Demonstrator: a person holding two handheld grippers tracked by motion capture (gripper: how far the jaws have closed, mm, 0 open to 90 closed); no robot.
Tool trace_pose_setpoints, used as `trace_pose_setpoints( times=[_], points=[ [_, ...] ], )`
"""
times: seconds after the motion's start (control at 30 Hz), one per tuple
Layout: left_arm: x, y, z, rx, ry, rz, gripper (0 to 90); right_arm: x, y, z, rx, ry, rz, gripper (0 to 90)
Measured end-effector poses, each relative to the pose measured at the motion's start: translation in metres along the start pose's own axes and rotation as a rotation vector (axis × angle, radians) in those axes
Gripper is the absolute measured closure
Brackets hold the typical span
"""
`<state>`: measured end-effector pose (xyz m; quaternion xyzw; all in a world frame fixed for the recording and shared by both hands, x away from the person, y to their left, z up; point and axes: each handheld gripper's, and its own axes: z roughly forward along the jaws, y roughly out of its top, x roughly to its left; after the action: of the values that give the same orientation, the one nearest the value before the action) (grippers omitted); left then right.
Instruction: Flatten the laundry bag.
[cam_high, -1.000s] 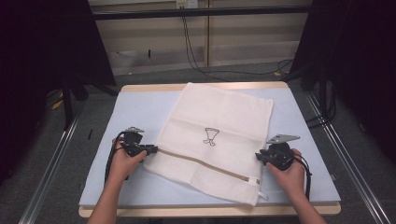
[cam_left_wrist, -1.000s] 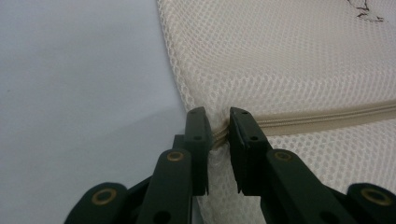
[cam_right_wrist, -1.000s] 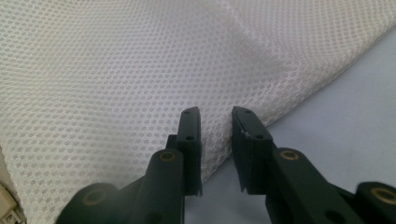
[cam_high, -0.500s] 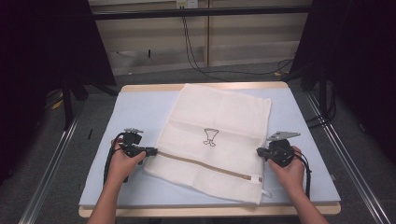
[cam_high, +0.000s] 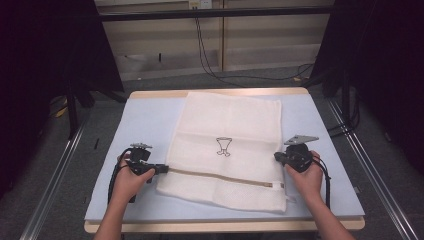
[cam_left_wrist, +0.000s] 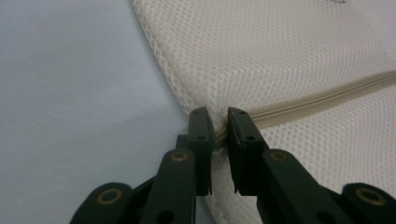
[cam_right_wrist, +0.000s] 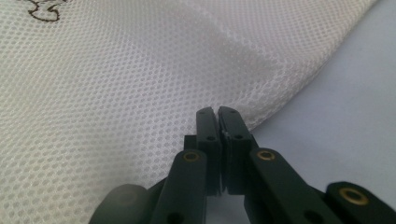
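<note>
On the table (cam_high: 145, 120), each hand-held gripper pinches an edge of the cream mesh bag (cam_high: 235, 125), zipper (cam_high: 220, 176) tan.

The mesh bag (cam_high: 230, 150) is cream-white with a fine honeycomb weave, a beige zipper band (cam_high: 220, 176) running across it toward six o'clock, and a small dark outline drawing (cam_high: 223, 146) stitched at its middle. Beneath it the table mat (cam_high: 145, 120) reads pale lavender-blue, edged by a light wooden rim (cam_high: 220, 93) at twelve o'clock. At nine o'clock the left gripper (cam_left_wrist: 221, 122) shows matte black with brass-coloured rivets, and at three o'clock the right gripper (cam_right_wrist: 217, 122) is the same black with brass rivets, topped by a grey plate.
</note>
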<state>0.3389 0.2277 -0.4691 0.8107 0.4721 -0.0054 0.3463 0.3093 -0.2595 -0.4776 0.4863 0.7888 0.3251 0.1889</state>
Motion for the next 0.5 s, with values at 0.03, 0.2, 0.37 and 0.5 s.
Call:
trace_pose_setpoints(
  times=[0.03,0.2,0.37,0.5],
  points=[
    [-0.002,-0.001,0.000,0.003,0.001,0.001,80.6,0.000,0.001,0.001,0.001,-0.003,0.003,87.7],
    [-0.006,-0.003,-0.002,0.020,-0.006,0.026,80.0,-0.003,0.003,0.004,0.001,-0.010,-0.003,87.6],
    [-0.006,0.002,-0.003,-0.013,0.019,0.045,69.8,-0.004,0.004,0.005,0.001,-0.003,-0.010,87.4],
    [-0.002,0.007,-0.004,-0.066,0.023,0.035,63.7,-0.004,0.003,0.005,-0.004,-0.014,-0.020,87.2]
  ],
)
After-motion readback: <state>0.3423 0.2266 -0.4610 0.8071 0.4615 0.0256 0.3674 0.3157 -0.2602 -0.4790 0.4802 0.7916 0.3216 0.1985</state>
